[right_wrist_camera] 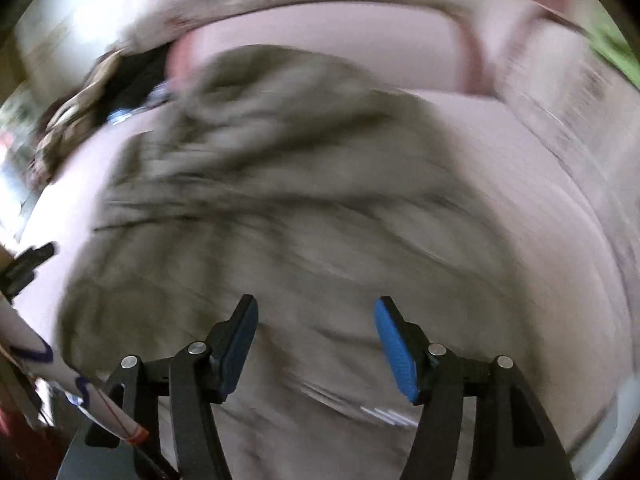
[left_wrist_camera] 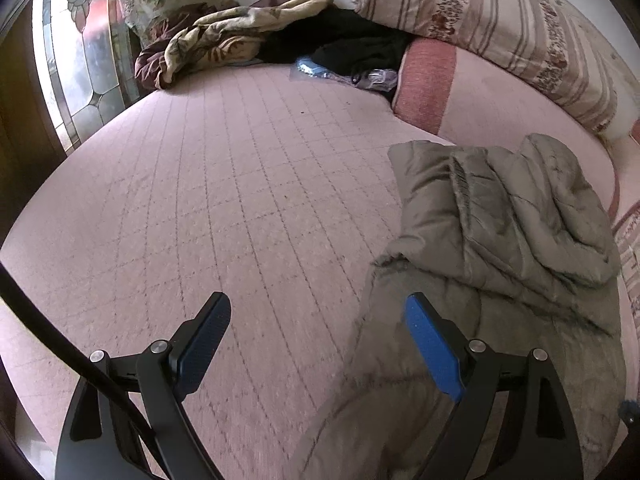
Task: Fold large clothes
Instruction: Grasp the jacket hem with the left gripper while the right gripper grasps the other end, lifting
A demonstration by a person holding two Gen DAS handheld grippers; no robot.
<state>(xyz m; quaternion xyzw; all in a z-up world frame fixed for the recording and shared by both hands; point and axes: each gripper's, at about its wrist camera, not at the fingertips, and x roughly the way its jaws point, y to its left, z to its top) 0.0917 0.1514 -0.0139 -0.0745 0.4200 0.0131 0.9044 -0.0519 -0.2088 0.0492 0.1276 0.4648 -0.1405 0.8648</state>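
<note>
Left wrist view, left to right: stained-glass panel point(left_wrist_camera: 80, 56) at the far edge, then a crumpled cream-and-maroon patterned blanket point(left_wrist_camera: 208, 40) heaped at the back of the bed. Bedspread point(left_wrist_camera: 208, 184) is pink, quilted in a square grid, nubby texture, mostly bare in the middle. Behind it, a pile of black cloth point(left_wrist_camera: 352, 40) with some clear plastic wrap point(left_wrist_camera: 320, 70) in front. Striped pink pillow point(left_wrist_camera: 500, 28) at far right.

Puffy jacket point(left_wrist_camera: 500, 232): grey-olive, quilted, soft bulges, folded over itself, lying on the right side of the bed. Its lower part runs under the right finger of the left gripper point(left_wrist_camera: 320, 336).

Left gripper: jaws spread wide, blue ribbed pads, nothing between them, only bedspread and the jacket edge below.

Right wrist view: heavy motion blur. Jacket point(right_wrist_camera: 300, 200) fills the centre, seams smeared. Right gripper point(right_wrist_camera: 316, 344) jaws apart, nothing pinched, hovering over the jacket. This view alone shows a white printed sleeve point(right_wrist_camera: 36, 344) at the lower left and green point(right_wrist_camera: 612, 48) at the top right.
</note>
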